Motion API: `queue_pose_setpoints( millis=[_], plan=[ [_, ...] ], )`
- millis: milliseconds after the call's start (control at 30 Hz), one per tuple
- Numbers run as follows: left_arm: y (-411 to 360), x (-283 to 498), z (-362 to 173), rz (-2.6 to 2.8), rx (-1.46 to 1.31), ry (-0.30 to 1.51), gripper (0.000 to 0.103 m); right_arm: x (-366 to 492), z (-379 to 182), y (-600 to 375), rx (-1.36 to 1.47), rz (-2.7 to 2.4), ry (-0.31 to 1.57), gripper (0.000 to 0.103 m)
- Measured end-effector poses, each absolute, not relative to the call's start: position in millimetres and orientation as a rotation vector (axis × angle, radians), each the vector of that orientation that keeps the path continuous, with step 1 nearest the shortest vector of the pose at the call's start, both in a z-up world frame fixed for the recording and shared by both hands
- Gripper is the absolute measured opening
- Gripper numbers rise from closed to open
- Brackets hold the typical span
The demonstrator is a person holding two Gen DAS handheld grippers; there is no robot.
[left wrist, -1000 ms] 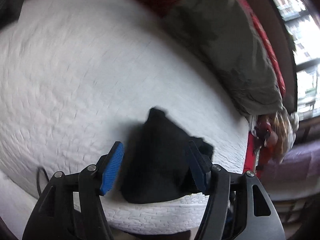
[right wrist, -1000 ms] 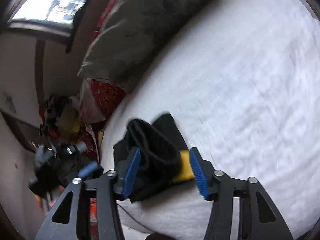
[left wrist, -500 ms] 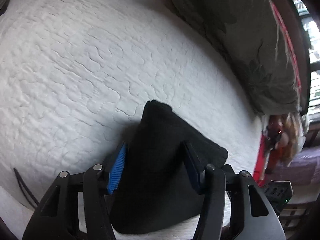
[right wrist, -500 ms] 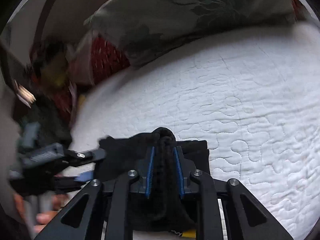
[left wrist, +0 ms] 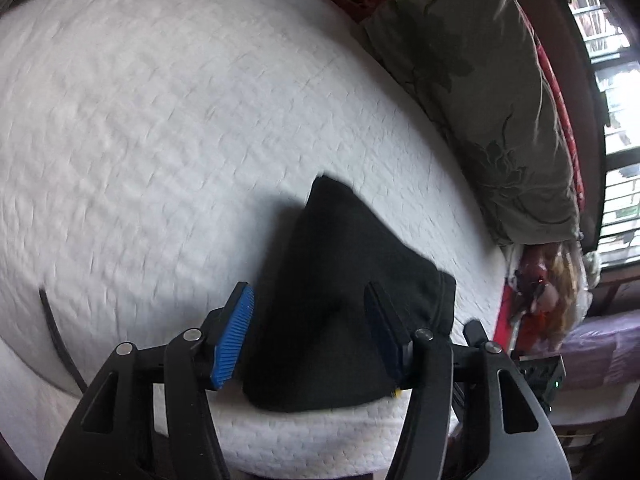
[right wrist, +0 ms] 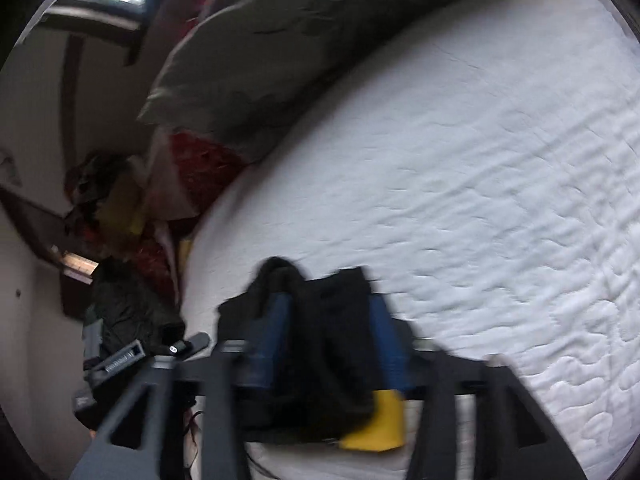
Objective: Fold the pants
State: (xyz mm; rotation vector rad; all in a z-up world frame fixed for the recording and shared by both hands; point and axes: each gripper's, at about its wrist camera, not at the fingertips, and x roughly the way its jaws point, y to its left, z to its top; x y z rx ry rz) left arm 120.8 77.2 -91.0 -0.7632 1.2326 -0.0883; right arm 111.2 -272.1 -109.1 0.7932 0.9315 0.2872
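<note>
The black pants (left wrist: 340, 300) lie folded in a compact bundle near the front edge of the white quilted bed (left wrist: 160, 120). My left gripper (left wrist: 312, 332) is open, its blue pads on either side of the bundle, above it. In the right wrist view the pants (right wrist: 320, 352) lie between the blue pads of my right gripper (right wrist: 328, 344), which is open. A yellow patch (right wrist: 380, 424) shows at the bundle's near edge. This view is blurred.
A grey-green pillow (left wrist: 480, 100) lies along the far right of the bed, also in the right wrist view (right wrist: 280, 48). Cluttered clothes and bags (right wrist: 120, 208) sit beside the bed. A dark cable (left wrist: 56, 344) lies at the left front.
My right gripper, shut on a fold of the pants half a second ago, has opened. My left gripper has pulled back a little; both views are moving.
</note>
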Motion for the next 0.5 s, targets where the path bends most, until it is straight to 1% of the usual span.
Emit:
queue_pose_setpoints(
  millis=[100,167,200,233,267,300,467,500],
  plan=[
    [71,113,-103,-0.100,-0.775,1.283,0.060,112,-101,-257,0.743,0.333,0.959,0.067],
    [65,109,-108,-0.097,-0.762,1.311,0.060,111,-103,-247,0.680,0.319,0.995,0.066],
    [60,108,-110,-0.094,-0.745,1.319,0.060,107,-101,-243,0.627,0.294,0.998,0.049],
    [55,106,-111,-0.079,-0.710,1.322,0.060,103,-97,-240,0.587,0.281,0.986,0.027],
    [45,109,-112,-0.060,-0.669,1.325,0.061,97,-93,-240,0.563,0.277,0.971,0.019],
    [39,109,-114,-0.043,-0.616,1.333,0.061,91,-93,-242,0.567,0.275,0.965,0.007],
    [20,102,-108,-0.026,-0.476,1.310,0.061,83,-128,-257,0.636,0.219,1.038,0.008],
    [18,100,-105,-0.023,-0.458,1.303,0.061,84,-127,-257,0.640,0.220,1.034,0.012]
  ],
)
